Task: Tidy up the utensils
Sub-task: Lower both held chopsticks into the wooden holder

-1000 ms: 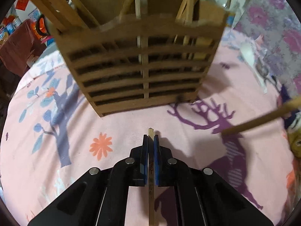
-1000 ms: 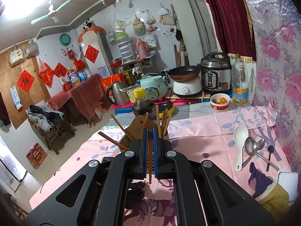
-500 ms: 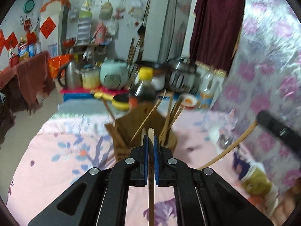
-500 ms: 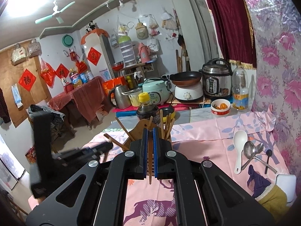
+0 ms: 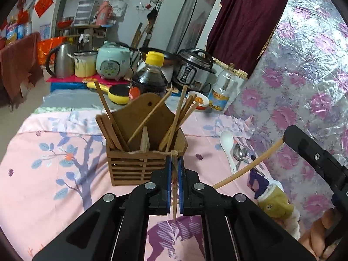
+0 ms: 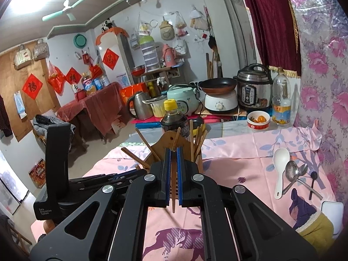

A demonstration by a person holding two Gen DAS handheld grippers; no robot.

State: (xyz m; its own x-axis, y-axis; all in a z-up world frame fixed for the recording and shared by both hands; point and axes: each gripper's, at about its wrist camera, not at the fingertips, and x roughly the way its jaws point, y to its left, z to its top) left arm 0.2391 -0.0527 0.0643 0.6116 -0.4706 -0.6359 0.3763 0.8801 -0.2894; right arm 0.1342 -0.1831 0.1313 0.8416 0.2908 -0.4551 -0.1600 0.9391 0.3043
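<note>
A slatted wooden utensil holder [image 5: 134,163] stands on the pink tablecloth with several chopsticks [image 5: 174,124] leaning in it; it also shows in the right wrist view [image 6: 165,143]. My left gripper [image 5: 174,165] is shut on a wooden chopstick [image 5: 174,195], close in front of the holder's right side. My right gripper [image 6: 173,158] is shut on another chopstick [image 6: 173,191], behind and above the holder. That chopstick [image 5: 250,165] and the right gripper body show at right in the left wrist view.
A white spoon [image 6: 280,169], metal spoons [image 6: 293,174] and a small black spoon [image 6: 312,182] lie at right on the cloth. A dark sauce bottle [image 5: 150,78] stands behind the holder. A cloth bundle [image 5: 274,200] lies at front right. Cookers and a kettle line the far counter.
My left gripper has risen and pulled back from close against the holder's front, so the whole holder and room show. My right gripper has stayed nearly still, holding its chopstick.
</note>
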